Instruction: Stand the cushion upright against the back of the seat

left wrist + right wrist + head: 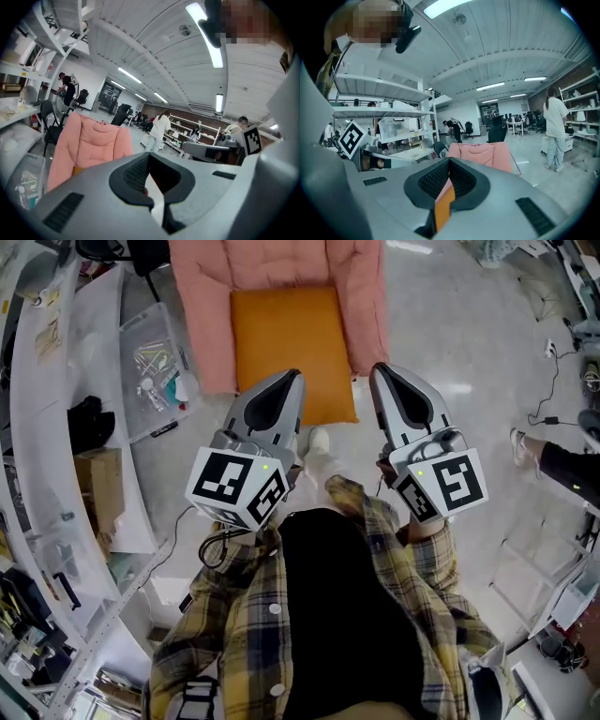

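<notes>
The left gripper [294, 377] and right gripper [380, 371] hang side by side, jaws pressed together on nothing, above a pale glossy floor [450, 324]. Just ahead of their tips the orange cushion [286, 334] lies flat on the pink seat [202, 296] (white shelving [37, 427] flanks the left gripper).

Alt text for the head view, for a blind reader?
An orange cushion lies flat on a pink padded seat. The left gripper and right gripper, both shut and empty, point toward its near edge.
</notes>
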Available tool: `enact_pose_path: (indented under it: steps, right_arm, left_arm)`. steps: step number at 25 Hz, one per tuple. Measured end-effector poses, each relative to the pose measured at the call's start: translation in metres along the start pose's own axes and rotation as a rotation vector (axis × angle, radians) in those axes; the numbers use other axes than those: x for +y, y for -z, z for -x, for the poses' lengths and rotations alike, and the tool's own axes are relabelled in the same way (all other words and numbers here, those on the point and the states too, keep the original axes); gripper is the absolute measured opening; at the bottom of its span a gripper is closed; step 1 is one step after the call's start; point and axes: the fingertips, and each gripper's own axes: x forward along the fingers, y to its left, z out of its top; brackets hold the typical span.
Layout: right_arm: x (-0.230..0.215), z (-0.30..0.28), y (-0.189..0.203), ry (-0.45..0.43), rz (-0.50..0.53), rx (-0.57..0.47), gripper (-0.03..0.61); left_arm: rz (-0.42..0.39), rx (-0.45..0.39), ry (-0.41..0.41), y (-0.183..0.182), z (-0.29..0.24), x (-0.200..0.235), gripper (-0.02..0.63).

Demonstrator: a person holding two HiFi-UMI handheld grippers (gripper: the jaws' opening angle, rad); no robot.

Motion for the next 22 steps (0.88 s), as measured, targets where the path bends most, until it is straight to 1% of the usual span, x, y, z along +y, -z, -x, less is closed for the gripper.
enact_pose_path:
  steps: [2, 4, 6, 8, 12, 15, 18, 22]
  right_arm:
    - [-0.002, -0.001, 0.009, -0.010, -0.009, 0.016, 0.017]
    - [-0.002, -0.004, 0.021, -0.027, -0.019, 0.040, 0.017]
    - [0.000, -0.010, 0.037, -0.051, -0.028, 0.073, 0.017]
    - [0.003, -0.019, 0.054, -0.071, -0.038, 0.104, 0.017]
    - [0.014, -0.038, 0.085, -0.106, -0.043, 0.151, 0.017]
    - [0.021, -0.051, 0.115, -0.129, -0.042, 0.195, 0.017]
    - [0.024, -0.063, 0.143, -0.139, -0.049, 0.238, 0.017]
    - [0.026, -0.070, 0.173, -0.148, -0.063, 0.295, 0.017]
  left_arm:
    - [0.045, 0.025, -0.021, 0.018, -0.002, 0.006, 0.003]
    - [0.080, 0.052, -0.059, 0.036, -0.002, 0.013, 0.003]
    - [0.108, 0.094, -0.107, 0.058, 0.000, 0.023, 0.003]
    - [0.154, 0.145, -0.140, 0.082, 0.000, 0.034, 0.003]
    - [0.271, 0.246, -0.171, 0.136, 0.000, 0.054, 0.003]
    - [0.354, 0.303, -0.200, 0.179, 0.001, 0.068, 0.003]
    - [0.445, 0.373, -0.209, 0.221, 0.001, 0.077, 0.005]
    - [0.591, 0.429, -0.236, 0.273, -0.001, 0.086, 0.006]
